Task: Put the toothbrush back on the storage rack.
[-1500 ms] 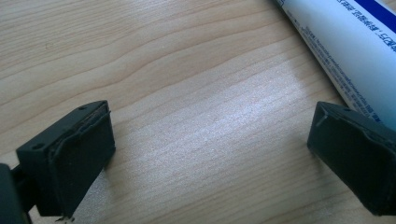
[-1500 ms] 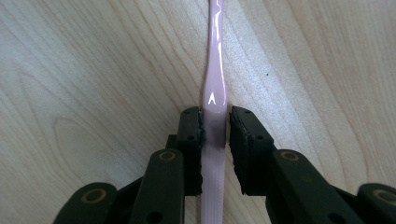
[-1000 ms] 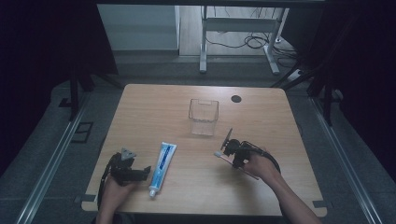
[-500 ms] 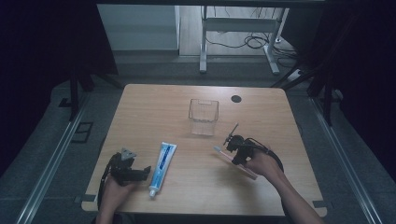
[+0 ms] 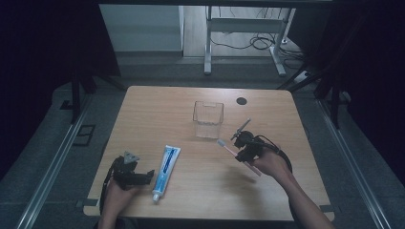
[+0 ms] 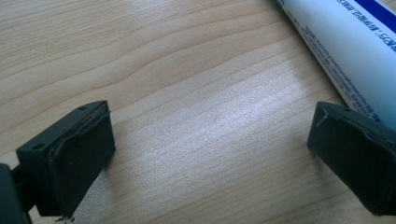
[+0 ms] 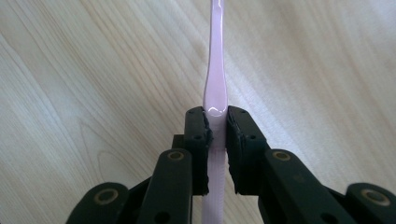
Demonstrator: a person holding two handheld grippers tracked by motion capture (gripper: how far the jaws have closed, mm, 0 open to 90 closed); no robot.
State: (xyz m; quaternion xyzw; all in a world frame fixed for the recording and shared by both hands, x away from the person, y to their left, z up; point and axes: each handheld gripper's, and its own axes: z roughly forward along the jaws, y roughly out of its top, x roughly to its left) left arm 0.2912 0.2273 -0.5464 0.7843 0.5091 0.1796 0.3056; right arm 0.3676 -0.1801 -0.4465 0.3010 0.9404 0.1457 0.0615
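The right gripper (image 5: 243,149) pinches a pink toothbrush (image 5: 233,151) by its handle, the two black pads pressed flat against either side of it, as the right gripper view shows (image 7: 218,140). The toothbrush (image 7: 215,56) is held clear of the wooden table (image 5: 286,124), its head pointing left and far toward the clear plastic container (image 5: 208,119), which stands near the middle of the table just far and left of the brush head. The left gripper (image 5: 138,177) rests at the near left of the table with its jaws spread wide and nothing between them (image 6: 210,154). A blue and white toothpaste tube (image 5: 165,167) lies flat just right of it, close beside one jaw (image 6: 345,65).
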